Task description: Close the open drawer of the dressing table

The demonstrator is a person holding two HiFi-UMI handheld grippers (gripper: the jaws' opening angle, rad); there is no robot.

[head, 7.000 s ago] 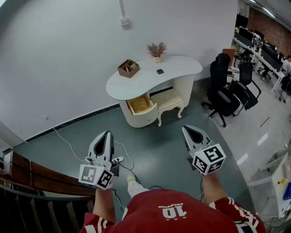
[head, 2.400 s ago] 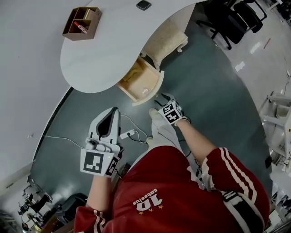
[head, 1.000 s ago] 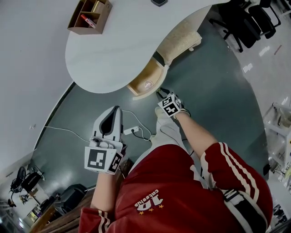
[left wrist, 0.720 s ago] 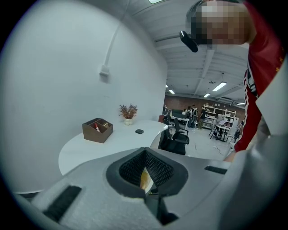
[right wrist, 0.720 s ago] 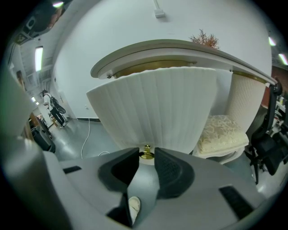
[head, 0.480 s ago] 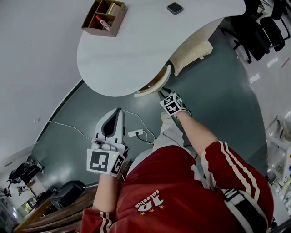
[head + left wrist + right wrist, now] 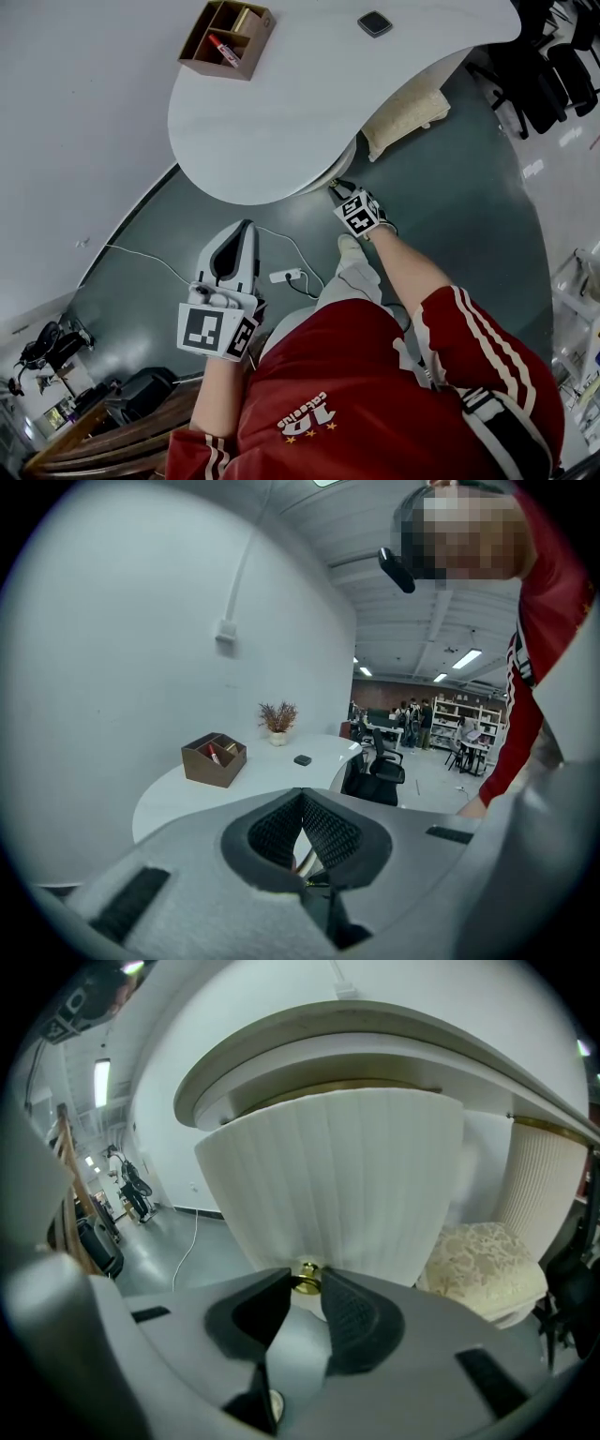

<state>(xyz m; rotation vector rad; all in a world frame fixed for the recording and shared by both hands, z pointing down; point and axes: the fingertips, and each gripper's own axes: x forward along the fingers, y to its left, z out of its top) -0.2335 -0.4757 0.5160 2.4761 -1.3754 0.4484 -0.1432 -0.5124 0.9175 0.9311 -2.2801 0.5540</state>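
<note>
The white dressing table (image 7: 281,112) fills the top of the head view. Its cream ribbed drawer (image 7: 330,172) sits almost wholly under the top; in the right gripper view the drawer front (image 7: 328,1176) stands nearly flush, with a thin wood-coloured strip showing above it. My right gripper (image 7: 334,184) reaches to the drawer front, and its jaws (image 7: 305,1277) are shut on the small gold knob (image 7: 305,1281). My left gripper (image 7: 246,225) hangs over the floor away from the table, jaws shut (image 7: 302,794) with nothing between them.
A cushioned stool (image 7: 405,111) stands under the table right of the drawer. A wooden organizer (image 7: 227,37) and a small dark device (image 7: 375,23) lie on the top. A power strip (image 7: 286,276) with cables lies on the floor by my feet. Office chairs (image 7: 553,75) stand at the far right.
The drawer has slid in from open to almost fully under the table top, with my right gripper moving with it on the knob. The left gripper has shifted only slightly.
</note>
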